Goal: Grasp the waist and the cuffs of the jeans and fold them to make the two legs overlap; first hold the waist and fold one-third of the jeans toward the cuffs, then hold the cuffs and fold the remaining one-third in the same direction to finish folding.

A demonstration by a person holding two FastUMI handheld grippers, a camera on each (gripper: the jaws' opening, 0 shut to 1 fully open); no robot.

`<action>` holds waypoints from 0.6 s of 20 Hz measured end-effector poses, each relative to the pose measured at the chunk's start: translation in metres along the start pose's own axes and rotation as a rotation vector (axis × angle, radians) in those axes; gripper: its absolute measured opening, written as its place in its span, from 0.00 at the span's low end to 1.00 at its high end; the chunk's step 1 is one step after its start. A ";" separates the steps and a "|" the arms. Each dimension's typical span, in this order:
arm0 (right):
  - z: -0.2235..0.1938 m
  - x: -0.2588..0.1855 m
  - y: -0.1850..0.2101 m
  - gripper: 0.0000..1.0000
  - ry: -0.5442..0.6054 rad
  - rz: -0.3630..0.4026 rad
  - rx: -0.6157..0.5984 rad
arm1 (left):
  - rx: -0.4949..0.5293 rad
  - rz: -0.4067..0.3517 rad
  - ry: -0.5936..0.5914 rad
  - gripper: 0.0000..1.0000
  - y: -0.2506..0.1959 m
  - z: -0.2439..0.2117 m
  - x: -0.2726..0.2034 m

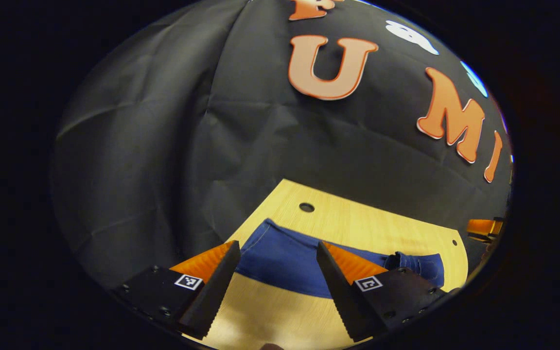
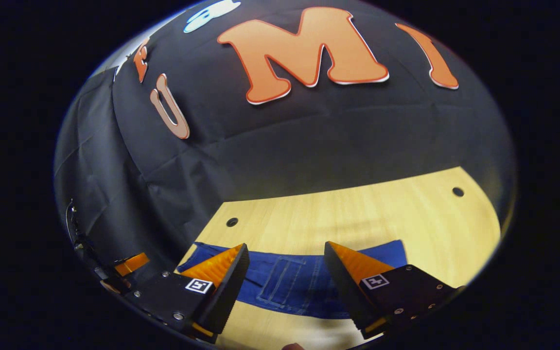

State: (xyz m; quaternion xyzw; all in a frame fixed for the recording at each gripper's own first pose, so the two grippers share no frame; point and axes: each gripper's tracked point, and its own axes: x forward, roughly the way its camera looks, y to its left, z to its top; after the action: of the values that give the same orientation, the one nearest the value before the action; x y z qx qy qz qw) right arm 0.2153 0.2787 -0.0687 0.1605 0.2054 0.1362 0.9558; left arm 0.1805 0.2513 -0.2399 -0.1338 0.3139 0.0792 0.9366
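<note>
While the jeans (image 1: 285, 262) lie flat on the desk (image 1: 358, 223), the left tool (image 1: 278, 248) hangs above them with fingers spread apart, holding nothing. Over the jeans (image 2: 289, 284) the right tool (image 2: 286, 249) also gapes wide, touching no cloth.
</note>
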 end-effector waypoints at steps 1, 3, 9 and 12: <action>0.009 -0.004 -0.005 0.96 -0.024 -0.016 -0.019 | -0.025 -0.001 0.032 0.98 0.004 -0.008 0.005; 0.027 -0.014 -0.012 0.96 -0.069 -0.049 -0.051 | -0.084 -0.003 0.099 0.98 0.007 -0.023 0.017; 0.073 -0.045 -0.019 0.97 -0.190 -0.117 -0.095 | -0.342 -0.048 0.312 0.98 0.021 -0.079 0.051; 0.088 -0.061 -0.023 0.96 -0.228 -0.160 -0.127 | -0.439 -0.039 0.425 0.98 0.023 -0.102 0.054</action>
State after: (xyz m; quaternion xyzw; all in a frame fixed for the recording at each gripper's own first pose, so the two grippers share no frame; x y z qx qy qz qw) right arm 0.2051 0.2162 0.0206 0.0971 0.0986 0.0532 0.9890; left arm 0.1599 0.2463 -0.3555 -0.3523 0.4757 0.0975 0.8000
